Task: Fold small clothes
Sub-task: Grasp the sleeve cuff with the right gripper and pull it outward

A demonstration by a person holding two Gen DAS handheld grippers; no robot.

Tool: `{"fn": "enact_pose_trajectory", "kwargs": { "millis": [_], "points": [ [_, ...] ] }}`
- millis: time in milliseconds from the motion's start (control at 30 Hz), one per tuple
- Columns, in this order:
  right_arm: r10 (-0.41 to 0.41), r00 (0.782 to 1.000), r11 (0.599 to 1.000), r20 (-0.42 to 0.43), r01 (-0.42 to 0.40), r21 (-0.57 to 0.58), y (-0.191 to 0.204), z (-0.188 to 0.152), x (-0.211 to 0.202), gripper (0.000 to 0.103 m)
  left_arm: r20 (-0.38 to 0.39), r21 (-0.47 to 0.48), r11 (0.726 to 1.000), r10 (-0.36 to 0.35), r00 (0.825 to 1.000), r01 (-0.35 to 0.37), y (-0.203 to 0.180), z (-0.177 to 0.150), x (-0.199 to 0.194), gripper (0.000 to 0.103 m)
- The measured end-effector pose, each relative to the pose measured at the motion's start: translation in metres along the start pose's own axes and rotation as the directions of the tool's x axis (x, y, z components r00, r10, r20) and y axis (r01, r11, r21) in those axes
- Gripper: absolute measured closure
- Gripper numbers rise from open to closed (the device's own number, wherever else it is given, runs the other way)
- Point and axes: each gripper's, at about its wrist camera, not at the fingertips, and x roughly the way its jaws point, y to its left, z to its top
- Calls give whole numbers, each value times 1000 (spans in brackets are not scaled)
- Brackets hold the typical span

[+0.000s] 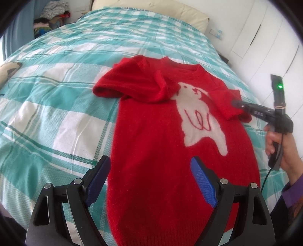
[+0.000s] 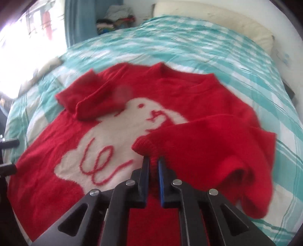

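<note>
A red sweater (image 1: 151,132) with a white animal on its front lies flat on the checked bedcover (image 1: 56,94). Its left sleeve (image 1: 132,87) is folded in across the chest. My left gripper (image 1: 150,160) hovers open over the lower body of the sweater, with nothing between its blue pads. My right gripper (image 2: 152,161) is shut on the ribbed cuff (image 2: 144,145) of the right sleeve, which is drawn in over the white animal (image 2: 113,132). In the left wrist view the right gripper (image 1: 235,103) reaches in from the right edge, its tip at that sleeve (image 1: 229,107).
A person's hand (image 1: 274,143) holds the right gripper's handle. A cream pillow (image 1: 151,11) lies at the head of the bed. A pile of clothes (image 1: 51,19) sits in the far corner. White wardrobe doors (image 1: 265,37) stand to the right.
</note>
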Motion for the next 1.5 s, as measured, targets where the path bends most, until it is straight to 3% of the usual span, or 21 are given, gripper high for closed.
{"fn": "enact_pose_trajectory", "kwargs": {
  "millis": [133,267,367,400,500,700,867,1000,1133,1167,1200,1233,1300,1400,1433,1500],
  "points": [
    [-157,982,958,103,126,256,-100,-17,-75,95,-5,-28,1000,-12,1000,12,2,1,1,16],
    [-339,936,837,94,255,484,-184,-60,-127,95,-11,-34,999,-2,1000,1,2,-1,4,15],
    [-443,895,737,56,328,591,-223,-99,-142,95,-19,-31,999,15,1000,-16,1,-3,8,15],
    [-461,887,701,31,343,626,-236,-110,-145,95,-21,-27,999,23,1000,-23,1,-4,9,15],
    [-415,910,574,-15,274,771,-266,-141,-153,95,-29,-24,999,29,999,-29,2,-6,10,15],
    [-445,887,465,-127,350,813,-284,-168,-161,96,-32,-38,999,32,999,-33,5,-6,10,15],
    [-493,840,455,-229,473,755,-286,-173,-158,96,-45,-46,998,35,998,-37,8,-6,11,15],
    [-426,851,421,-306,486,766,-298,-193,-142,96,-46,-36,998,45,998,-47,8,-7,11,15],
    [-425,851,437,-309,492,753,-295,-196,-144,95,-29,-19,997,73,997,-74,8,-6,6,15],
    [-426,852,428,-304,486,762,-294,-198,-147,93,-24,-18,997,78,997,-79,10,-5,2,15],
    [-432,848,414,-307,488,768,-293,-200,-152,84,-14,-20,997,79,997,-79,12,-3,-3,15],
    [-453,833,398,-318,507,764,-292,-199,-157,79,4,-26,997,77,997,-77,14,1,-12,15],
    [-535,777,363,-332,566,740,-289,-194,-172,60,68,-49,996,72,995,-69,20,16,-33,15],
    [-665,695,350,-274,615,707,-274,-177,-202,57,189,-43,997,72,979,-65,20,55,-63,11],
    [-691,684,360,-236,608,707,-267,-171,-210,54,217,-23,997,79,973,-76,17,69,-67,8],
    [-702,697,402,-146,557,727,-252,-163,-221,42,221,58,995,68,973,-83,4,98,-58,6]
  ]
}}
